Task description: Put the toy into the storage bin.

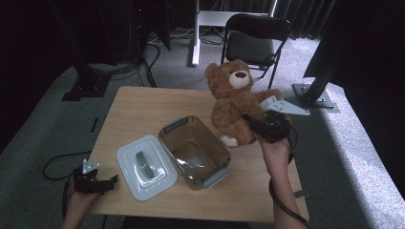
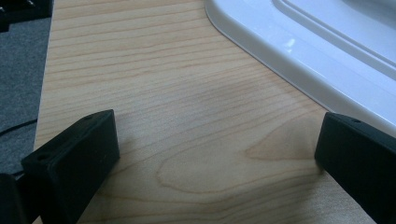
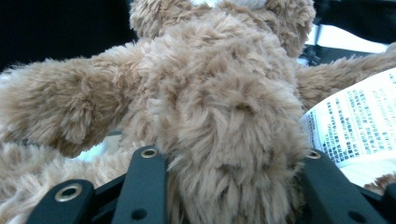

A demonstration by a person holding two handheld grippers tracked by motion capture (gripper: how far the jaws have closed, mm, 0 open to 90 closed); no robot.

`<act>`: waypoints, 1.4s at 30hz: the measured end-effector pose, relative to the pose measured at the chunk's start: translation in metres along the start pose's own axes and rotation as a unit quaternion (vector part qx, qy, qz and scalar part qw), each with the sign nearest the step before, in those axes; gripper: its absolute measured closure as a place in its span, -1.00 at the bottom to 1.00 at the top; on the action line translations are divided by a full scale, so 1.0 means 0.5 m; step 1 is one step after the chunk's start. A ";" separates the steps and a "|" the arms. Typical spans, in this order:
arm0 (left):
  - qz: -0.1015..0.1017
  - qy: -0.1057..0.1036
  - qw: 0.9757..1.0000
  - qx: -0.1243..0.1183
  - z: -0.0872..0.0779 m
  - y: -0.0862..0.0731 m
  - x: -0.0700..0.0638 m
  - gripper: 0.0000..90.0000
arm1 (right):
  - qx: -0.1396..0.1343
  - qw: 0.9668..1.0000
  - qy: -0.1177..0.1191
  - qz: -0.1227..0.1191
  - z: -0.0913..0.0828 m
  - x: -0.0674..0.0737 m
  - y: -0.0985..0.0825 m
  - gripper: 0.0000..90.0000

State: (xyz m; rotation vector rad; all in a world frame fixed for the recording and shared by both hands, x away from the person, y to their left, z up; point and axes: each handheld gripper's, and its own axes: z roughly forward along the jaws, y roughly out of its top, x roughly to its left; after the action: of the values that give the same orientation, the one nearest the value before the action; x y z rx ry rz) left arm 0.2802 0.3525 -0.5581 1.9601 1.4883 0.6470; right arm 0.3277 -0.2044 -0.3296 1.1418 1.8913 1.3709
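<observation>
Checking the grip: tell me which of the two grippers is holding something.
The right gripper, clamped on the brown teddy bear held beside the container; the left gripper rests open and empty near the white lid.

The left gripper point(image 1: 98, 181) rests low at seven o'clock, its fingers point(image 2: 74, 158) spread wide apart and pointing toward three, while the right gripper point(image 1: 258, 125), forearm reaching up from five o'clock, has fingers point(image 3: 144, 186) clamped around fur.

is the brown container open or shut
Open: the white lid lies flat on the table beside the brown container, whose inside looks empty.
</observation>
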 end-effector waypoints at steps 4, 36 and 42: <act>0.000 0.000 1.000 0.000 0.000 0.000 0.000 -0.99 | -0.006 0.999 0.025 -0.021 0.001 0.047 0.008 0.39; -0.001 0.000 1.000 -0.002 0.001 0.001 -0.001 -0.99 | 0.135 0.986 0.089 -0.049 0.163 0.166 -0.178 0.36; -0.002 -0.001 1.000 -0.003 0.002 0.001 -0.002 -0.99 | 0.156 0.981 0.078 -0.087 0.170 0.179 -0.189 0.35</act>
State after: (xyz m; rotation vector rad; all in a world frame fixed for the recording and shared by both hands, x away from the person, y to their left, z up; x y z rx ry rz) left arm 0.2809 0.3513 -0.5584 1.9532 1.4878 0.6475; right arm 0.3210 -0.0975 -0.4425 1.0037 2.3232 1.1226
